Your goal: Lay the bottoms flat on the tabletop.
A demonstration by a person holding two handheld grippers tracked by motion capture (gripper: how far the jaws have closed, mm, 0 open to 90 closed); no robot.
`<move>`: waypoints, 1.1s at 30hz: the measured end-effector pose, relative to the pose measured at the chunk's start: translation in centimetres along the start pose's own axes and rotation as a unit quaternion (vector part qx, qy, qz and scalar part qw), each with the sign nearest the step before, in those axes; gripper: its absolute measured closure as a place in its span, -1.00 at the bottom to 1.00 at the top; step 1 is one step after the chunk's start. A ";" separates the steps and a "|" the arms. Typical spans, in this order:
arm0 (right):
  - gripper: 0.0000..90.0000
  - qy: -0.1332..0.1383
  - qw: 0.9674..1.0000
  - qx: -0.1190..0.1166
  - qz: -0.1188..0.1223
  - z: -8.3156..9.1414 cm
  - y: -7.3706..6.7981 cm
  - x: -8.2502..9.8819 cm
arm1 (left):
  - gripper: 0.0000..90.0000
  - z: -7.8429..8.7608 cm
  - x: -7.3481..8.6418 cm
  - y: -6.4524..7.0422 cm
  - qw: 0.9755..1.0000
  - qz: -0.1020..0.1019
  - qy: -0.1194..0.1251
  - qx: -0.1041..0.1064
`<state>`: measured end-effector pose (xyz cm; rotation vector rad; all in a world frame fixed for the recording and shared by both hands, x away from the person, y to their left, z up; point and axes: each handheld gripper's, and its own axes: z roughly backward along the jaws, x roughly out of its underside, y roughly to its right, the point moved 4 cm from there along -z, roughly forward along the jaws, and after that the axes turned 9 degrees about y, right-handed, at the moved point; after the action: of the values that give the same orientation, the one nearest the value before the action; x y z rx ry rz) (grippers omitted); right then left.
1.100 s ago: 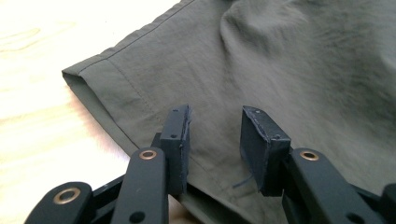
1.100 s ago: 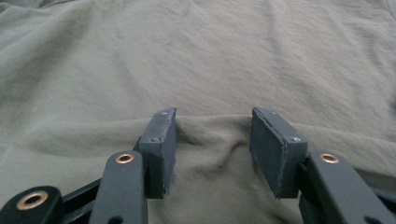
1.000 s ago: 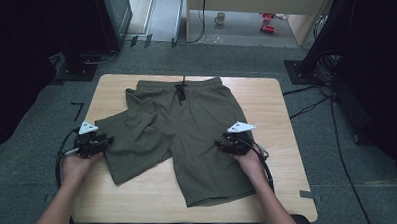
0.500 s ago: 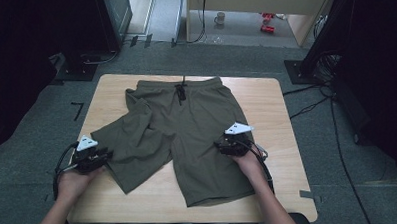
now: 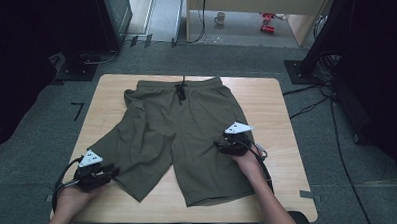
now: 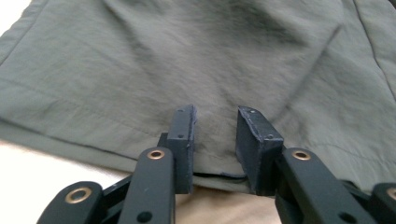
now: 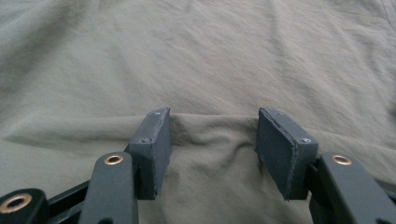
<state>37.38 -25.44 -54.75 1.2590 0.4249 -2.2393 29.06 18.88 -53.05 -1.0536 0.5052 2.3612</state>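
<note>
Olive shorts (image 5: pixel 187 137) lay flat on wooden table (image 5: pixel 271 104), a gripper on each leg.
High view: waistband and drawstring (image 5: pixel 180 92) at the far side, legs toward the person; left leg pulled out toward the near left corner. Left gripper (image 5: pixel 108 172) sat at that leg's hem, right gripper (image 5: pixel 221 146) on the other leg's outer edge, well apart. Left gripper view: left gripper (image 6: pixel 215 140) jaws apart, just been opening a little, hem cloth between the pads but not pinched. Right gripper view: right gripper (image 7: pixel 212 144) jaws apart, a raised fold of cloth between them, pads touching the fold's sides, not clamped.
</note>
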 end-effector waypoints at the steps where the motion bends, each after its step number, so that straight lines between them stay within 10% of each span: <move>1: 0.04 0.001 1.000 0.001 -0.004 0.0 0.0 0.0 | 0.46 0.2 -0.3 0.0 1.000 -0.004 0.002 0.000; 7: 0.11 0.038 0.999 -0.012 -0.010 0.5 -1.1 -1.7 | 0.33 1.0 -3.2 -2.9 0.997 -0.010 0.060 -0.042; 18: 0.07 0.019 0.999 -0.037 0.004 0.1 -2.3 -2.2 | 0.19 -2.6 -4.6 -9.0 0.996 0.004 0.042 -0.083; 26: 0.06 0.018 0.999 -0.034 0.003 0.2 -1.9 -1.8 | 0.24 -2.9 -3.1 -9.5 0.994 -0.003 0.047 -0.094; 33: 0.06 0.004 1.000 -0.029 0.004 -0.1 -1.7 -1.0 | 0.93 -2.3 -2.7 -8.5 0.996 -0.001 0.038 -0.077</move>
<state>36.90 -23.75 -53.94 1.2373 0.4837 -2.1994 36.83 23.83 -53.53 -1.2156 0.3537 2.3966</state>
